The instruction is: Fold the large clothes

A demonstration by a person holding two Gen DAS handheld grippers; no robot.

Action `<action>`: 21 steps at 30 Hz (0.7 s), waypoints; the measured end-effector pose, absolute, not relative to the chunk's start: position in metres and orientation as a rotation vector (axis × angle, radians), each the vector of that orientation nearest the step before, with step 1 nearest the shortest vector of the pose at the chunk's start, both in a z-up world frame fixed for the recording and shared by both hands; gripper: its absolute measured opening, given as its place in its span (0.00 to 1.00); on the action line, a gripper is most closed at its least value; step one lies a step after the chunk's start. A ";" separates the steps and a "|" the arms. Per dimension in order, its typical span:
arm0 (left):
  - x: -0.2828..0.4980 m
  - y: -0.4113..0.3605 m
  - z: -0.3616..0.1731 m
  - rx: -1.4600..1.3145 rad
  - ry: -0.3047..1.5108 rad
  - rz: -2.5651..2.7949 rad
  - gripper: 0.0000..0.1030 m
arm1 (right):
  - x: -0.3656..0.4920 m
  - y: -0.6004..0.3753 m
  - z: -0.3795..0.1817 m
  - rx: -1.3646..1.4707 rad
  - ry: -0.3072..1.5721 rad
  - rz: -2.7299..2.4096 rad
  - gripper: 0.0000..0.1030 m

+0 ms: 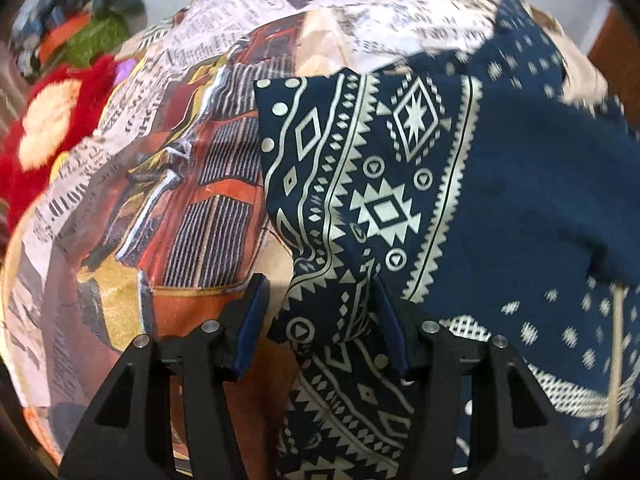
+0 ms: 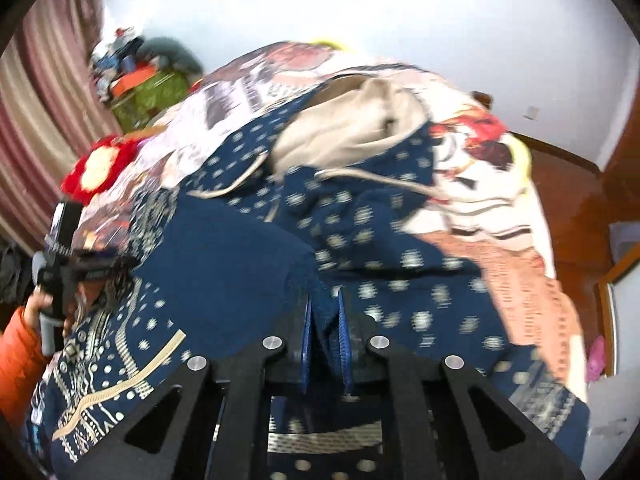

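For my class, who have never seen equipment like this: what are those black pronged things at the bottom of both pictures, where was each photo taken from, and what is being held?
They are handheld two-finger grippers, one per hand, each carrying a wide-angle camera looking along its fingers. One picture is from the left gripper, whose fingers stand apart around a patterned fold of the navy hoodie. The other is from the right gripper, closed on the hoodie's fabric; the left one appears there too, held by a hand. The hoodie lies on a bed covered by a printed bedspread.

Newsprint-style lettering on the bedspread, too blurred to read.
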State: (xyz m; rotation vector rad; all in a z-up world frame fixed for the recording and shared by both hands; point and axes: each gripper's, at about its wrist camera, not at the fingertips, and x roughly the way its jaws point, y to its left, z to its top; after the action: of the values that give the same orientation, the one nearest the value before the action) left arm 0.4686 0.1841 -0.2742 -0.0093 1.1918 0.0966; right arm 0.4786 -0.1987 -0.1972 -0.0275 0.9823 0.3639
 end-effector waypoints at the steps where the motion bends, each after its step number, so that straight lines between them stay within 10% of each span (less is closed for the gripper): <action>1: 0.466 0.183 -0.275 0.000 1.192 0.098 0.53 | 0.481 -0.203 -0.199 -0.022 0.997 0.355 0.09; 15: 0.435 0.179 -0.204 0.070 1.122 0.125 0.53 | 0.470 -0.246 -0.215 0.038 1.139 0.315 0.14; 17: 0.429 0.163 -0.180 0.093 1.074 0.101 0.53 | 0.458 -0.263 -0.201 0.057 1.103 0.293 0.32; 19: 0.426 0.145 -0.162 0.099 1.034 0.071 0.57 | 0.445 -0.281 -0.187 0.084 1.051 0.264 0.70; 21: 0.426 0.119 -0.145 0.093 0.993 0.025 0.64 | 0.430 -0.305 -0.174 0.120 0.998 0.223 0.77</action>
State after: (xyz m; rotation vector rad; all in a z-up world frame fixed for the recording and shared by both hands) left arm 0.4257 0.1186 -0.1448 0.0931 0.9929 0.0252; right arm 0.4299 -0.3051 -0.1737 0.1204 0.9977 0.2232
